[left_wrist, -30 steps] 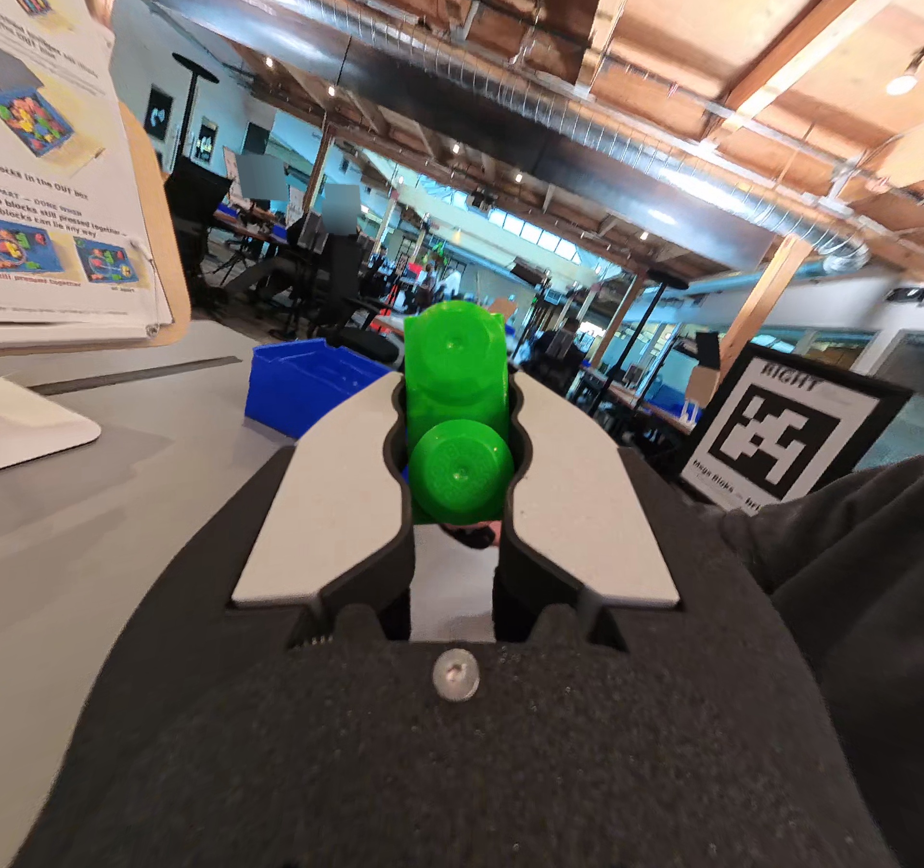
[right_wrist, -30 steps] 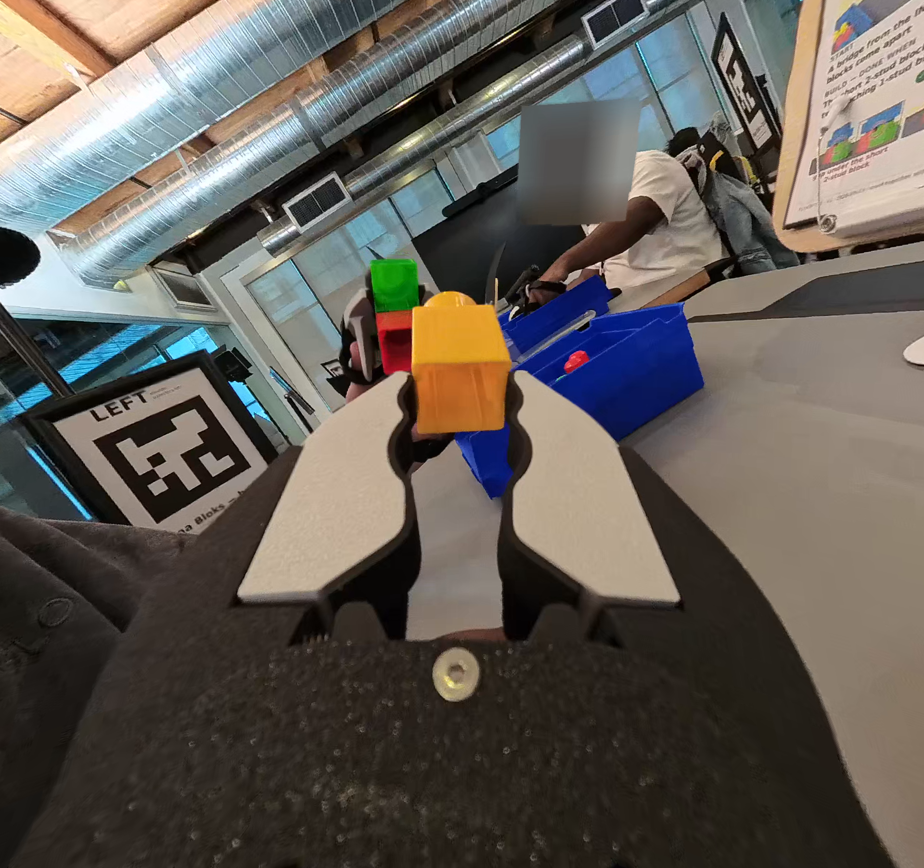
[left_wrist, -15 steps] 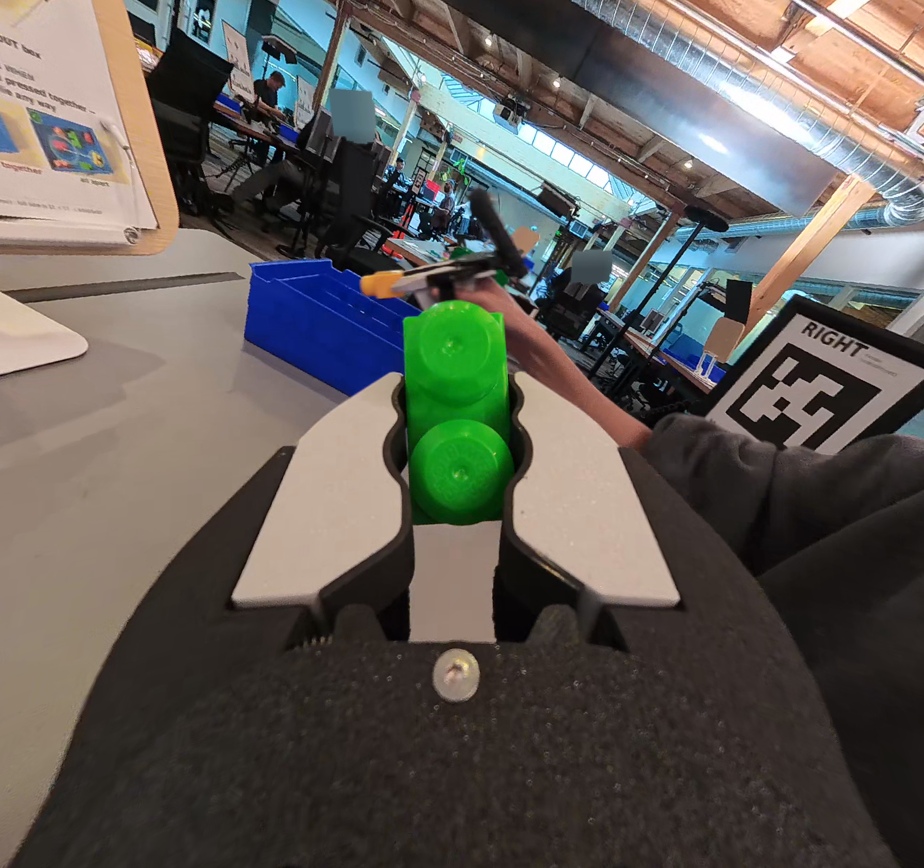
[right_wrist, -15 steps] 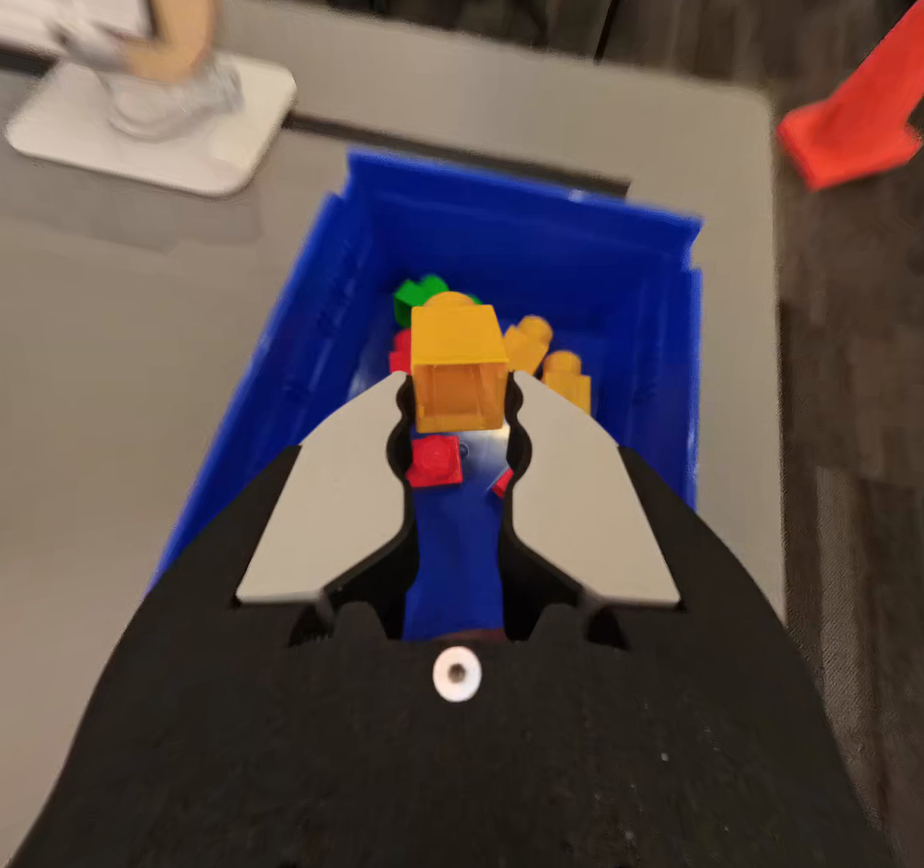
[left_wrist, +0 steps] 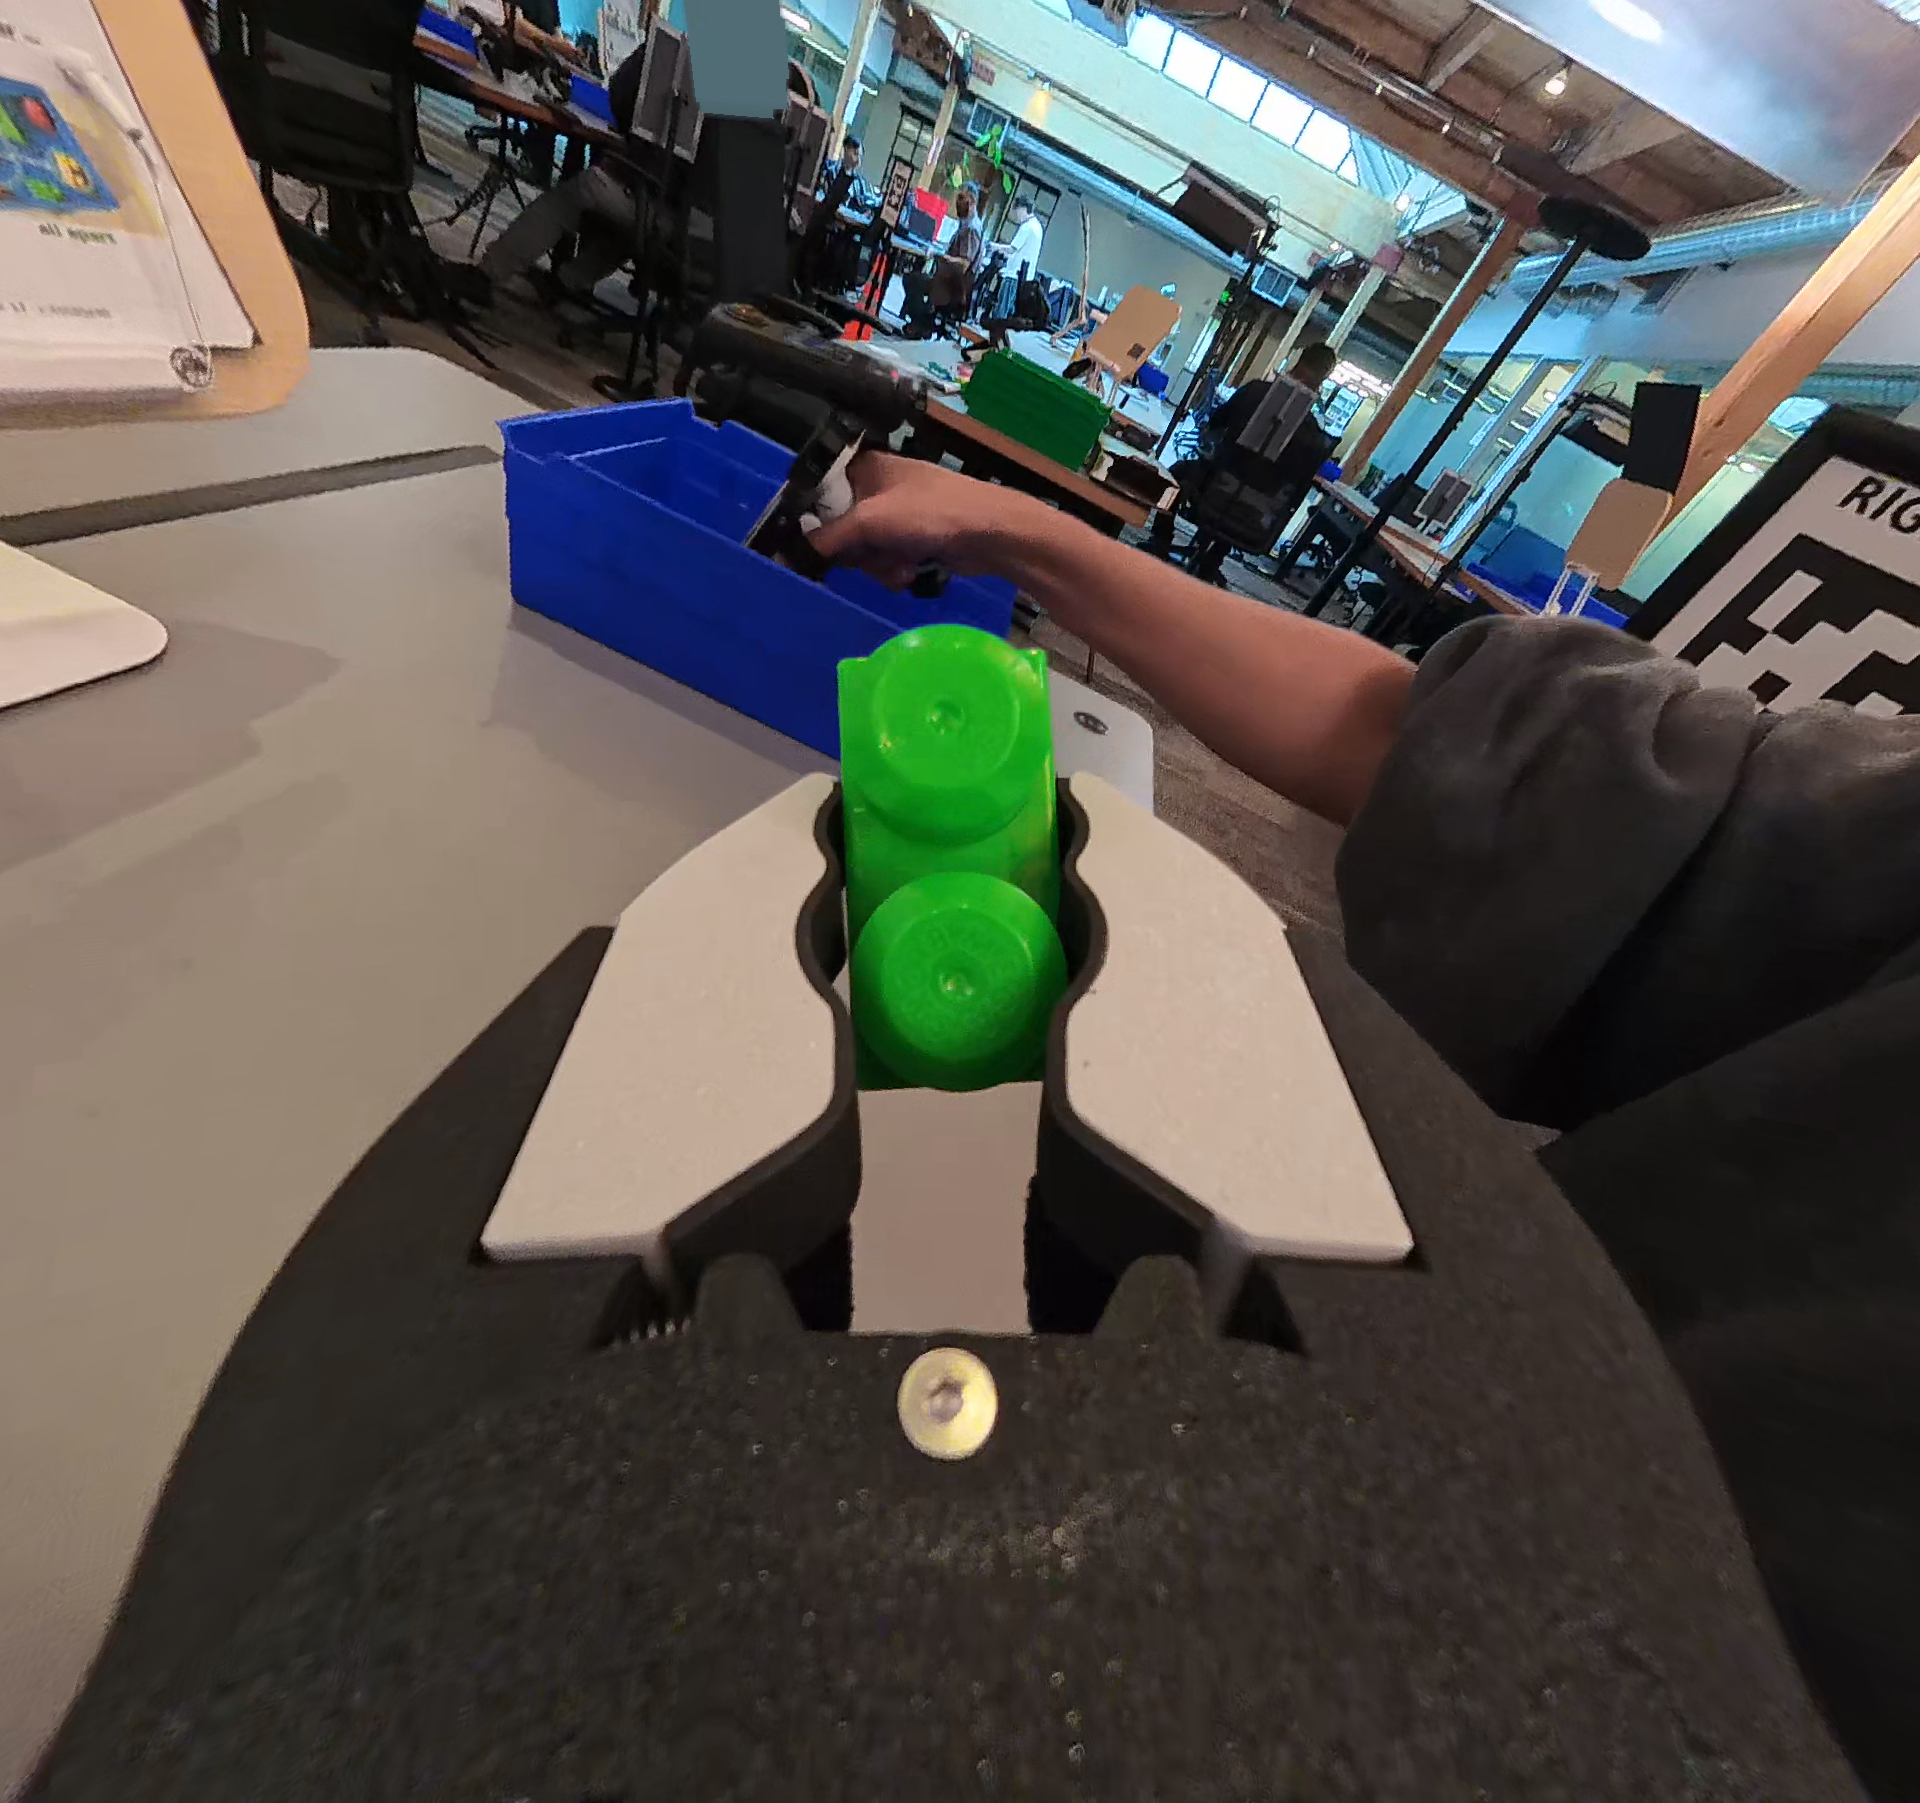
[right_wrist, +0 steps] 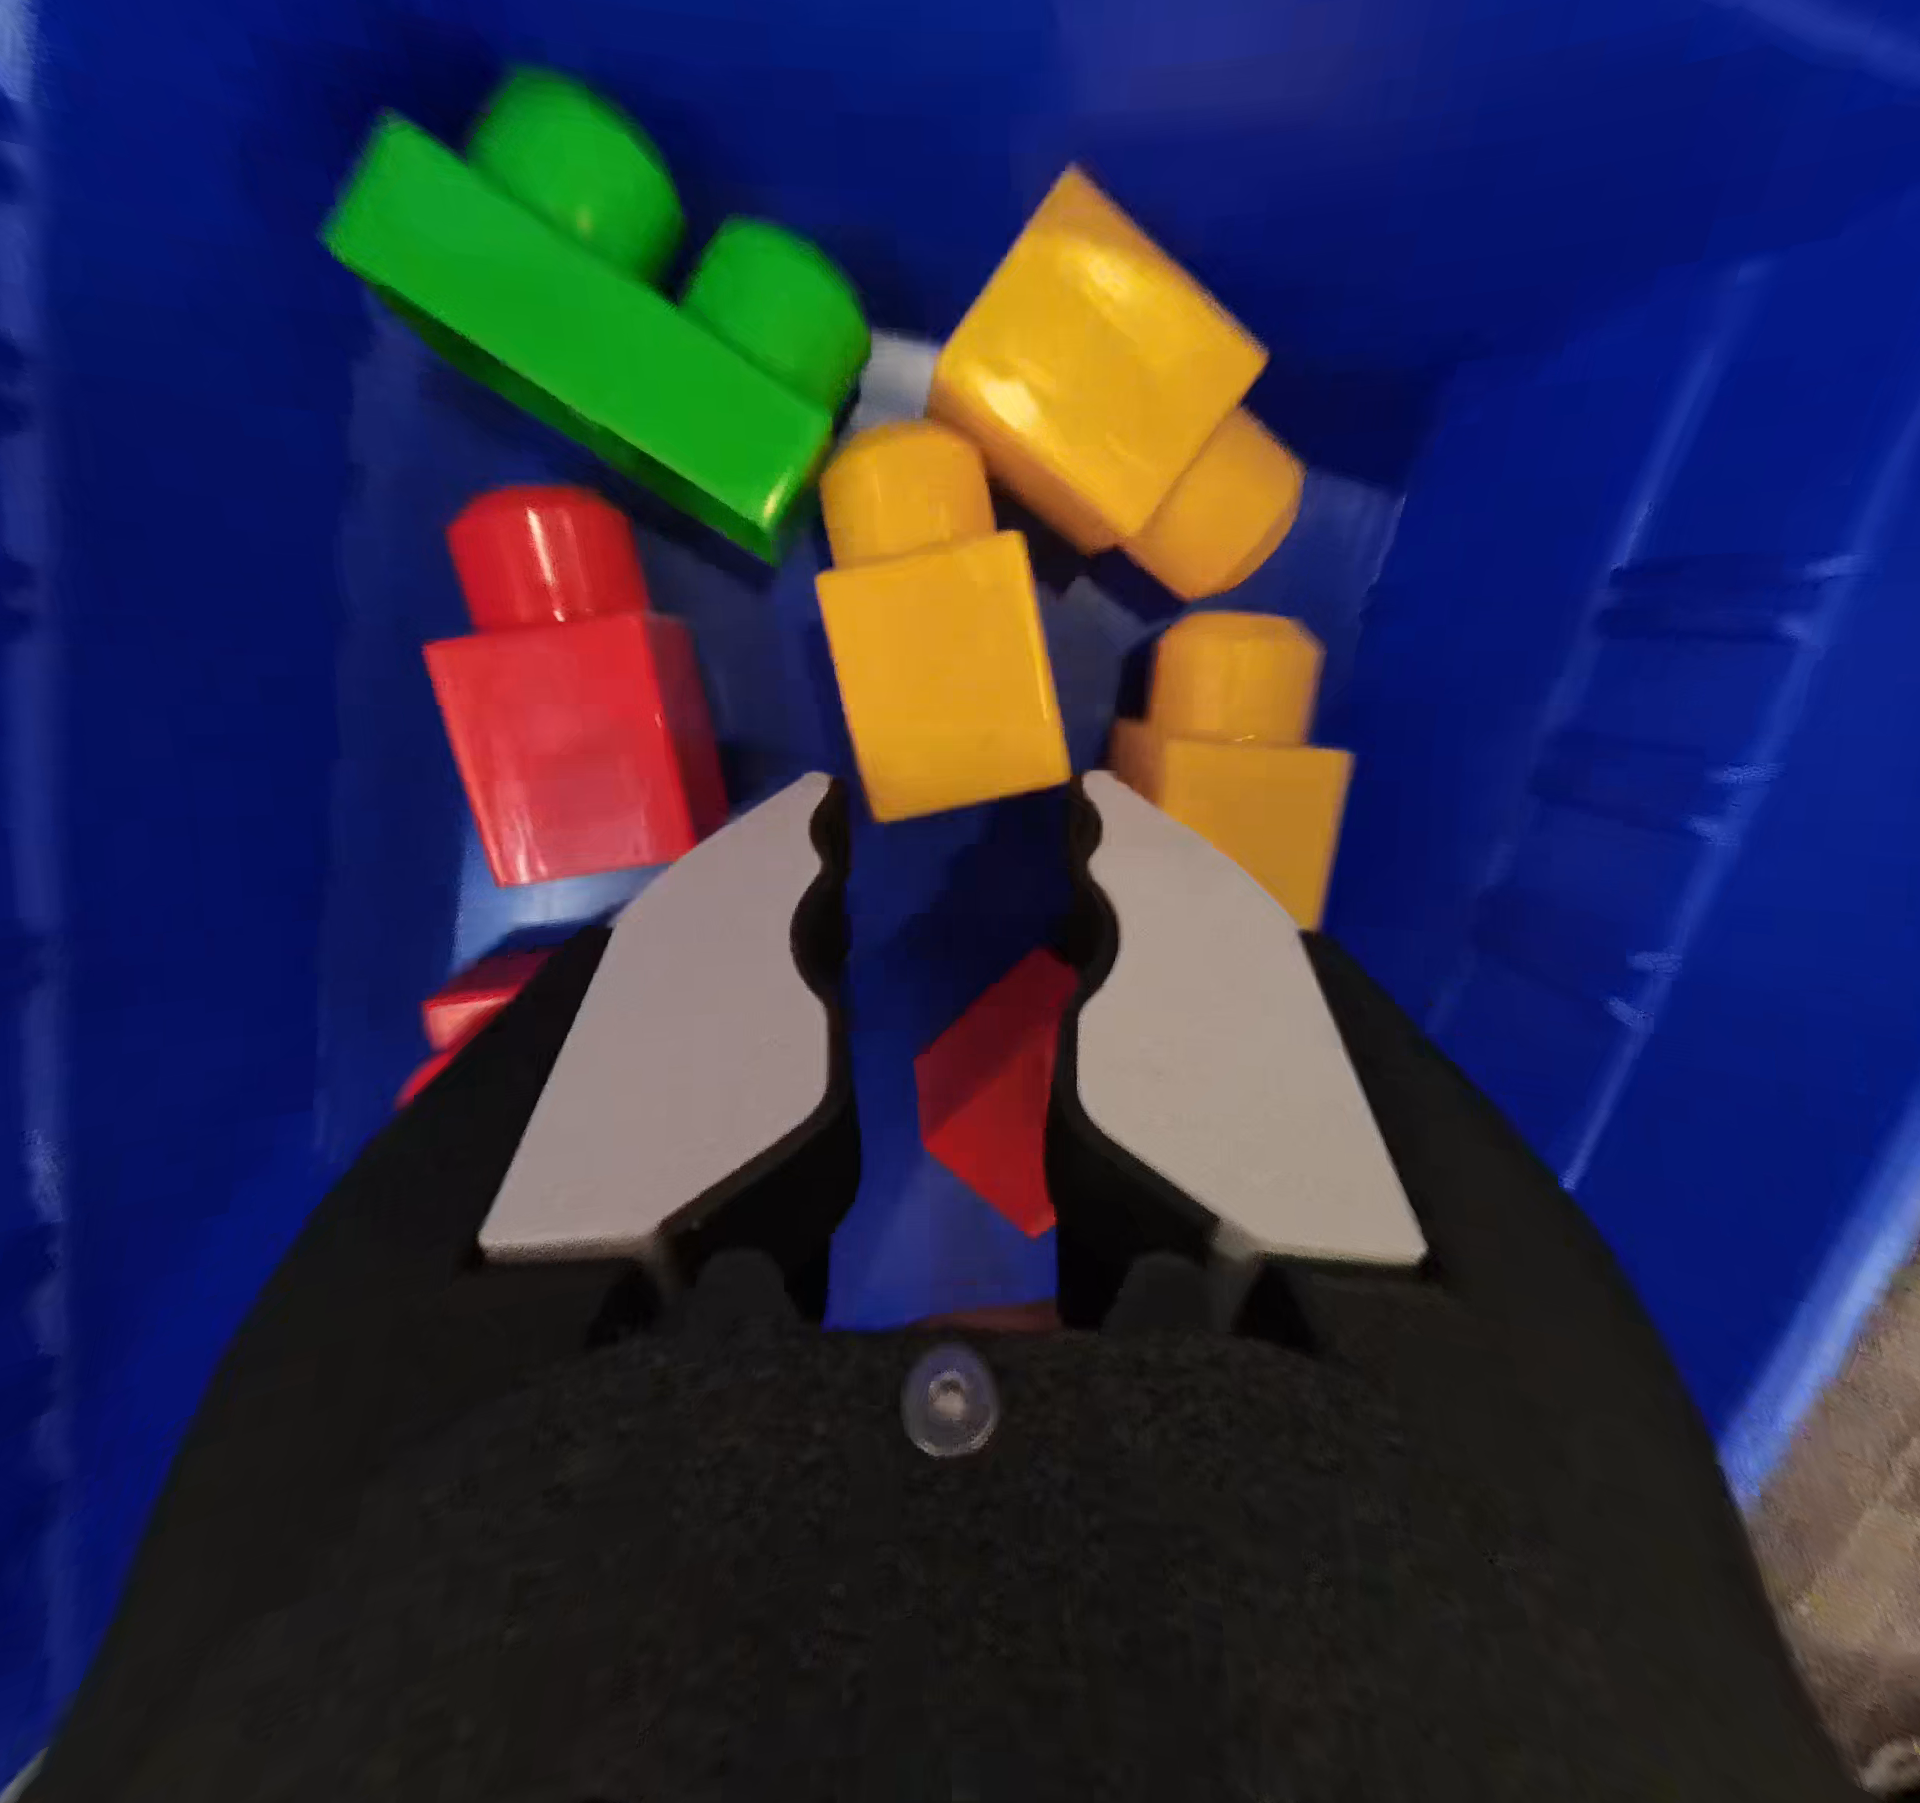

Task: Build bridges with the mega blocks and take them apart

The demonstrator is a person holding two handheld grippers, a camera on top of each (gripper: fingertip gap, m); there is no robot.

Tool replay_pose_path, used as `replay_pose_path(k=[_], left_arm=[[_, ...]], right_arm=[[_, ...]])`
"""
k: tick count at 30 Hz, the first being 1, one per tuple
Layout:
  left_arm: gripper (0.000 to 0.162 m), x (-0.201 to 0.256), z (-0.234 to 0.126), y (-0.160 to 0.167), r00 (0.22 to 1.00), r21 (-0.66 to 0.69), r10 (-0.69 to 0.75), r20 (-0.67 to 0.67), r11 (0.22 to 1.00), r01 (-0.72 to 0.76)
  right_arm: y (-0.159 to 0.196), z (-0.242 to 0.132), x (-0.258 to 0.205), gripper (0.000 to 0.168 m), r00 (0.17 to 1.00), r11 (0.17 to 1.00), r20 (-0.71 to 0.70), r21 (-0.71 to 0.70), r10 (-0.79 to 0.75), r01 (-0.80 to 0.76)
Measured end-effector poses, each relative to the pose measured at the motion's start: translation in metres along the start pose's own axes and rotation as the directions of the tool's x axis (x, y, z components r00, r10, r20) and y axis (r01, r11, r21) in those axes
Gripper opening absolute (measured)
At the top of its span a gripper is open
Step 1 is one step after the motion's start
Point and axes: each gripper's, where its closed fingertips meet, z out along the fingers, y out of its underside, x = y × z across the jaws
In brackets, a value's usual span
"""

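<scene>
Blocks are going back into the blue bin (right_wrist: 1662, 610) piece by piece, so this looks like the taking-apart half. Right gripper (right_wrist: 956, 808) hangs inside it, jaws parted; a yellow one-stud block (right_wrist: 940, 673) sits just beyond the tips, probably let go, though whether it touches them I cannot tell. Left gripper (left_wrist: 951, 803) is clamped on a green two-stud block (left_wrist: 951, 880), long axis running along the fingers, studs facing the camera. The bin lies ahead and slightly left of it across the grey table (left_wrist: 312, 870).
</scene>
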Motion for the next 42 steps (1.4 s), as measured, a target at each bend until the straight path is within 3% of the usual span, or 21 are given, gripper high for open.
replay_pose_path(k=[3,6,9,11,13,14,16,19,22,24,27,30,34,36,38,40,42], left_arm=[[0.037,-0.005,-0.002,0.003,1.000,-0.005,-0.025,0.008,1.000,0.025],[0.036,-0.007,-0.009,0.002,1.000,0.002,-0.021,0.019,1.000,0.021],[0.036,-0.010,-0.017,-0.003,0.999,0.016,-0.012,0.040,1.000,0.011],[0.036,-0.013,-0.023,-0.006,0.999,0.035,-0.014,0.051,0.999,0.012],[0.036,-0.015,-0.026,-0.008,0.998,0.046,-0.020,0.053,0.999,0.018],[0.037,-0.016,-0.027,-0.010,0.998,0.055,-0.025,0.050,0.998,0.022],[0.036,-0.013,-0.027,-0.014,0.999,0.090,-0.049,0.014,0.995,0.047],[0.037,0.001,-0.015,-0.017,0.990,0.125,-0.098,-0.097,0.986,0.110],[0.037,0.006,0.004,-0.007,0.988,0.102,-0.102,-0.112,0.988,0.114],[0.037,0.012,0.016,-0.001,0.983,0.081,-0.116,-0.145,0.988,0.129],[0.037,0.015,0.028,0.009,0.983,0.050,-0.118,-0.144,0.991,0.126],[0.036,0.018,0.028,0.016,0.982,-0.014,-0.117,-0.148,0.993,0.117],[0.036,0.021,0.021,0.024,0.990,-0.134,-0.088,-0.108,0.988,0.073],[0.036,0.016,0.009,0.011,0.993,-0.094,-0.087,-0.081,0.992,0.079],[0.036,0.006,-0.014,-0.002,0.997,-0.078,-0.072,-0.038,0.995,0.069],[0.036,0.001,-0.033,-0.005,1.000,-0.101,0.000,0.012,0.995,0.001],[0.036,0.011,-0.042,-0.011,0.999,-0.078,0.024,-0.028,0.997,-0.027]], right_arm=[[0.003,-0.008,0.005,0.049,0.999,0.999,-0.031,0.048,0.008,-0.006],[-0.011,-0.069,-0.020,0.048,0.998,0.942,0.053,0.332,0.041,-0.057],[-0.012,-0.151,-0.117,0.048,0.941,0.739,0.313,0.663,-0.127,-0.121],[0.013,-0.189,-0.214,0.048,0.766,0.622,0.524,0.754,-0.374,-0.212],[0.046,-0.207,-0.301,0.046,0.507,0.587,0.676,0.729,-0.535,-0.352],[0.061,-0.205,-0.337,0.048,0.397,0.624,0.729,0.684,-0.558,-0.377],[0.068,-0.197,-0.379,0.053,0.340,0.651,0.762,0.648,-0.552,-0.395],[0.054,-0.199,-0.408,0.062,0.271,0.653,0.792,0.606,-0.546,-0.455],[0.050,-0.212,-0.426,0.063,0.114,0.686,0.824,0.531,-0.555,-0.497],[0.053,-0.214,-0.434,0.061,0.056,0.705,0.838,0.491,-0.543,-0.512],[0.058,-0.216,-0.435,0.038,0.071,0.667,0.815,0.517,-0.575,-0.537],[0.062,-0.214,-0.431,0.036,0.154,0.620,0.773,0.595,-0.615,-0.511],[0.066,-0.216,-0.422,0.035,0.190,0.586,0.732,0.650,-0.654,-0.484],[0.063,-0.211,-0.406,0.035,0.257,0.552,0.709,0.684,-0.656,-0.477],[0.063,-0.213,-0.381,0.035,0.269,0.541,0.713,0.679,-0.648,-0.496],[0.063,-0.219,-0.351,0.035,0.378,0.490,0.654,0.749,-0.655,-0.447],[0.060,-0.234,-0.313,0.036,0.484,0.451,0.599,0.800,-0.638,-0.396]])
